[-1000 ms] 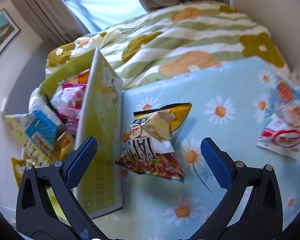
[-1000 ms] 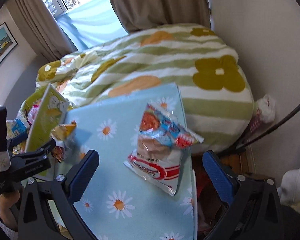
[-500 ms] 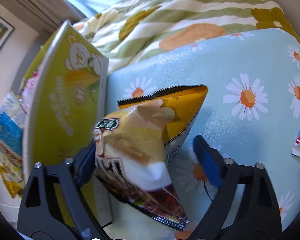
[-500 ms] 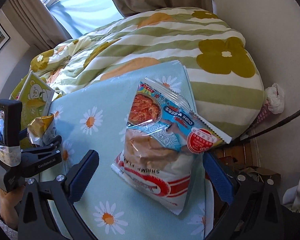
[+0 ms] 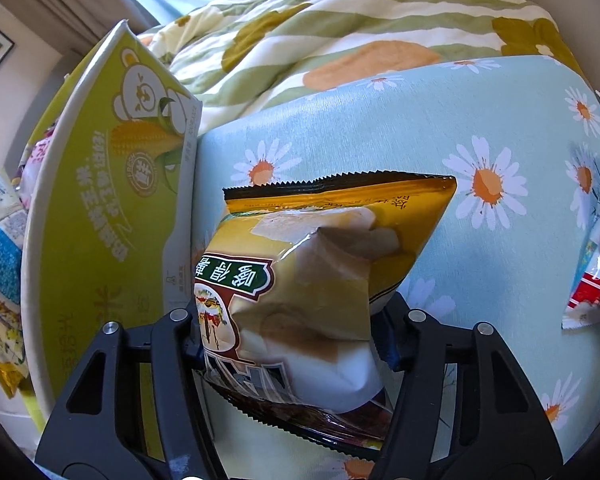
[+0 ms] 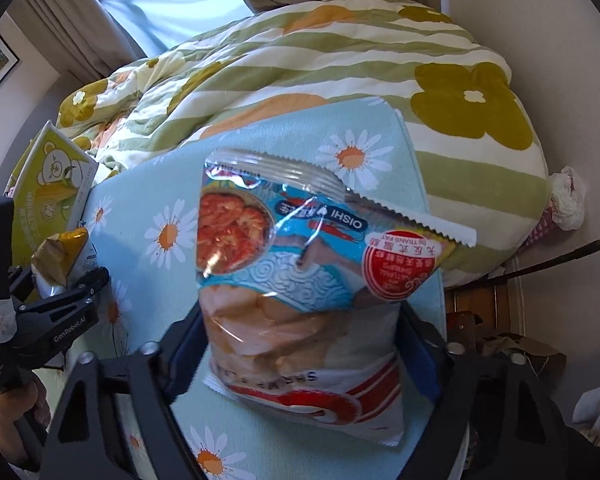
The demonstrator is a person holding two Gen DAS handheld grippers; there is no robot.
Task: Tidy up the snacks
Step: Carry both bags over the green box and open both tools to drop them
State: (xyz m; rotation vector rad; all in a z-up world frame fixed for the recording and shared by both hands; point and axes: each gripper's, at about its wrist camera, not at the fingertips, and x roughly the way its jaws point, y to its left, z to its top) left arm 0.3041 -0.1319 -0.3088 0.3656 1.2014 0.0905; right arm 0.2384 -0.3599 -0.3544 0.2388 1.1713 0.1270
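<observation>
Left claw (image 5: 296,332) was clamped on the yellow chip bag (image 5: 320,280), green box (image 5: 112,208) just to its left. Right claw (image 6: 300,344) was clamped on the shrimp cracker bag (image 6: 300,288), both bags over the daisy cloth (image 5: 500,260).

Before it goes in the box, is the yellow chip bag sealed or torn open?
Sealed, apparently: the yellow chip bag looks puffed and its top crimp unbroken. Bottom seam partly hidden.
</observation>
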